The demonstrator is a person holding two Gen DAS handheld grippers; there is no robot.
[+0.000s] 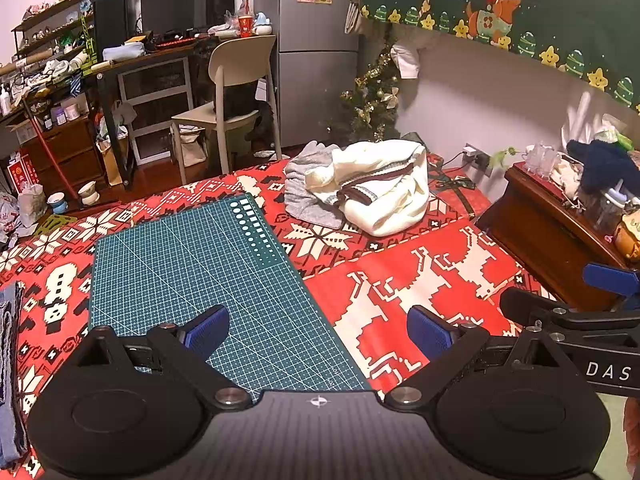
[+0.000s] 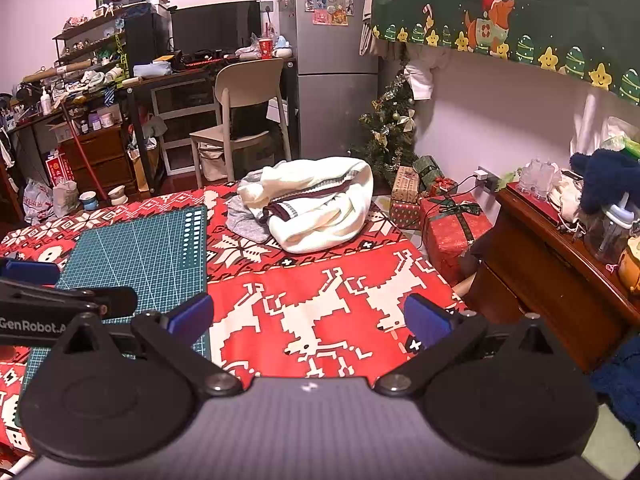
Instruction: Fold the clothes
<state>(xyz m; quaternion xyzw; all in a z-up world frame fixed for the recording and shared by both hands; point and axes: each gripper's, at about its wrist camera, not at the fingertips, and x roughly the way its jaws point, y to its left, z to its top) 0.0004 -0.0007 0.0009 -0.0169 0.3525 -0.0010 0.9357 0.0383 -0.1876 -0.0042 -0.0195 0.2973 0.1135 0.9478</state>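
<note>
A crumpled cream sweater [image 1: 380, 192] [image 2: 320, 208] with dark stripes lies at the far side of the red patterned cloth, partly over a grey garment [image 1: 306, 194] [image 2: 246, 222]. My left gripper [image 1: 318, 334] hangs open above the near edge of the green cutting mat [image 1: 192, 264], nothing between its blue pads. My right gripper [image 2: 308, 322] is open too, over the red reindeer cloth [image 2: 312, 312], well short of the sweater. A folded blue-grey garment [image 1: 10, 368] lies at the left edge in the left wrist view.
A dark wooden cabinet [image 2: 552, 264] crowded with jars stands to the right. Wrapped gift boxes [image 2: 448, 224] and a small Christmas tree [image 2: 390, 132] sit behind the table. A chair [image 1: 232, 100], desk and fridge are further back. The green mat [image 2: 140, 256] lies left of centre.
</note>
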